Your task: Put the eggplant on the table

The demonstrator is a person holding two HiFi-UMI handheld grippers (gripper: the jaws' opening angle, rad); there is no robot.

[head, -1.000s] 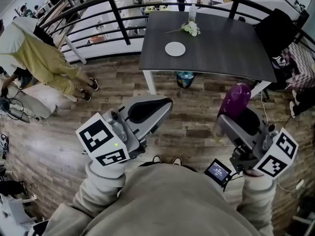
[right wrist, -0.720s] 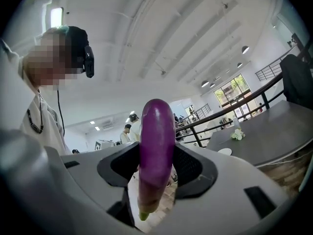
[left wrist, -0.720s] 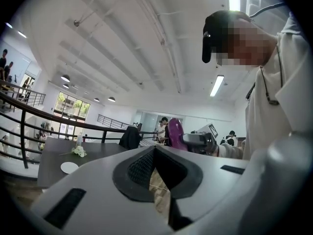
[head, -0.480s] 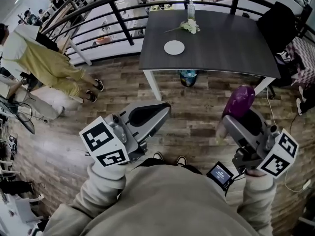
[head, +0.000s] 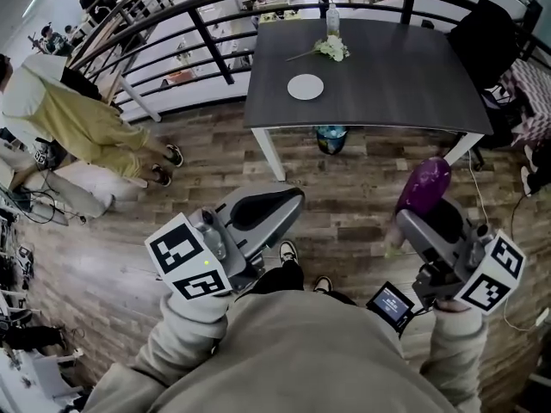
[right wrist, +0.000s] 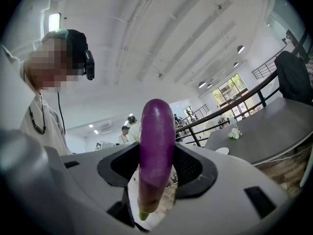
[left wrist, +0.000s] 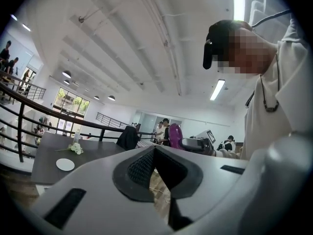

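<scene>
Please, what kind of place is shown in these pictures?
Probably an upper gallery of a big, open office or workshop: a curved black railing edges the wooden floor, a dark table stands beside it, and a bright hall shows through the bars.

Glossy smooth purple eggplant (head: 424, 184), matt dark table (head: 396, 84), grainy wooden plank floor (head: 344, 198), black metal railing (head: 209, 40)

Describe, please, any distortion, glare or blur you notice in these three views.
Head view: fisheye bends the railing into an arc, otherwise sharp. Left gripper view: dark round vignette, the ceiling light strip glares white. Right gripper view: same vignette, the eggplant sharp, evenly lit.
</scene>
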